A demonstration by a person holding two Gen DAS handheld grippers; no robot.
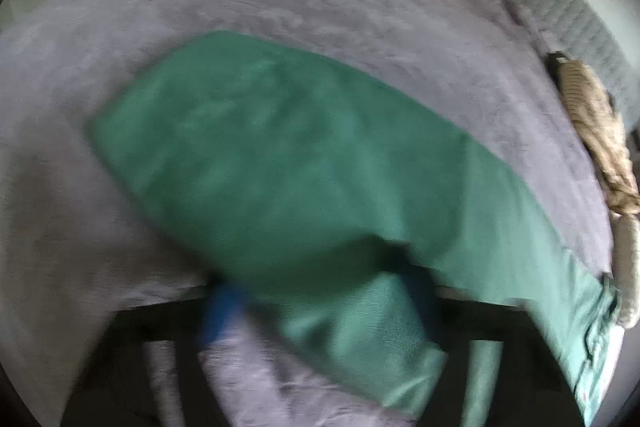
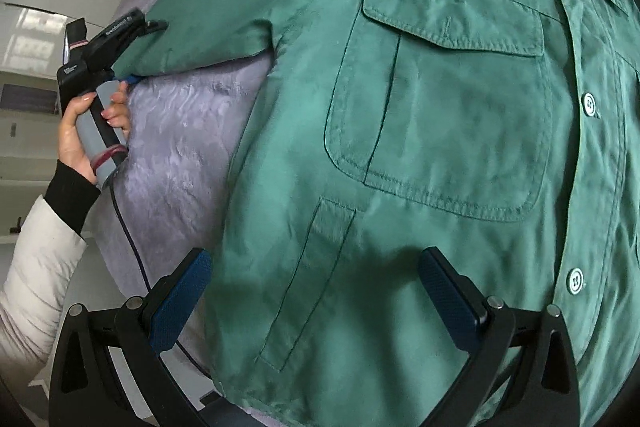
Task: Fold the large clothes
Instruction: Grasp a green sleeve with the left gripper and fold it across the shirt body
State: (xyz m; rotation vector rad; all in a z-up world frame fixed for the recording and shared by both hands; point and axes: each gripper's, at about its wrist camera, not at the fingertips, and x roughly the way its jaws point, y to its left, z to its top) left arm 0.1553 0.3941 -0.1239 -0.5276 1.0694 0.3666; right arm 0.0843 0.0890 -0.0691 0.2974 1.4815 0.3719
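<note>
Spread flat on a plush grey-lilac bed cover [image 2: 184, 131], a smooth green woven shirt [image 2: 440, 131] shows a flapped chest pocket [image 2: 444, 107] and pale round buttons [image 2: 589, 103]; the right gripper [image 2: 316, 303] hovers wide open above the hem (blue textured pads clear of cloth); the left gripper [image 2: 134, 53] pinches the sleeve cuff.

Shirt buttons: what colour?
Pale, whitish-mint buttons on the green shirt; clearest in the right wrist view.

No legible text or labels anywhere
</note>
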